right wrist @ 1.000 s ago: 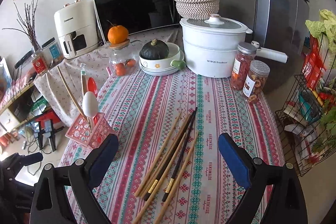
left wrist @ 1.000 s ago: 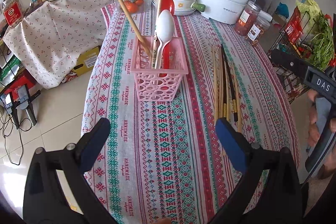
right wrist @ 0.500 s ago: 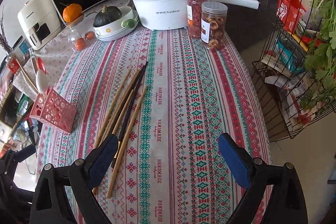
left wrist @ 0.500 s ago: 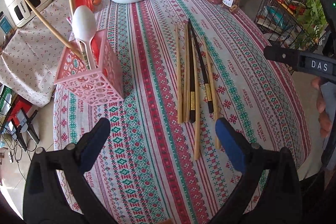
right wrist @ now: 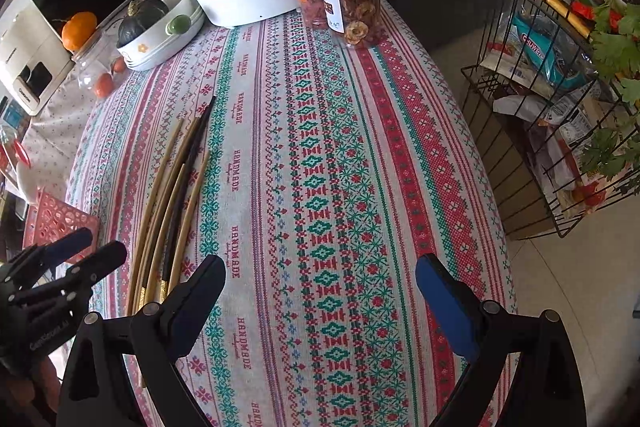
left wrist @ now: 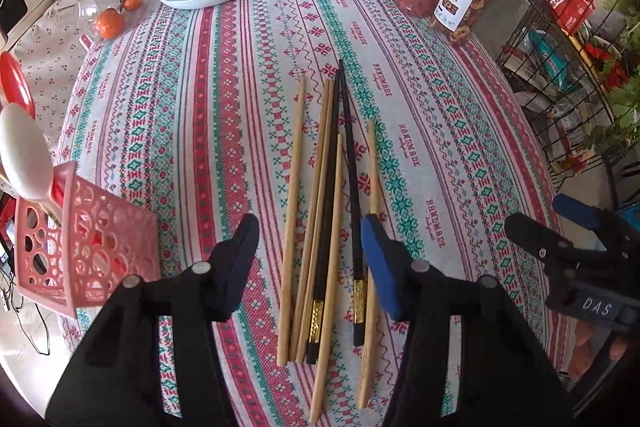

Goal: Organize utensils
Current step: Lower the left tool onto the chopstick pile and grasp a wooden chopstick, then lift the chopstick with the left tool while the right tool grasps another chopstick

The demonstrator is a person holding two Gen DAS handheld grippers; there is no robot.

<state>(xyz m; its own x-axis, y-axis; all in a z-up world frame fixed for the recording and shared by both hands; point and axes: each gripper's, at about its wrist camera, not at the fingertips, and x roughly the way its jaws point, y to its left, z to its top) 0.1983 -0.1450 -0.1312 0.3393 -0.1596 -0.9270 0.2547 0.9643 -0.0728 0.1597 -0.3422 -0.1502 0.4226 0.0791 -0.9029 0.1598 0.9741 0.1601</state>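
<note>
Big patterned tablecloth [right wrist: 320, 187] fills both views. Only the right wrist cam catches the whole wire rack [right wrist: 560, 99]; only the left shows the pink basket [left wrist: 80, 255] properly. The chopsticks [left wrist: 320, 211] lie loose on the cloth, right between the closing left gripper [left wrist: 308, 251] fingers, not pinched. Right gripper [right wrist: 320, 291] gapes wide over bare cloth, holding nothing.

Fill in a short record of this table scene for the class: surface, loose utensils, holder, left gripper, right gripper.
surface: patterned tablecloth
loose utensils: chopsticks, wooden and black, lying side by side on the cloth
holder: pink utensil basket, left of the chopsticks, white spoon inside
left gripper: above the chopsticks, jaws closing, nothing gripped
right gripper: open over bare cloth, empty
</note>
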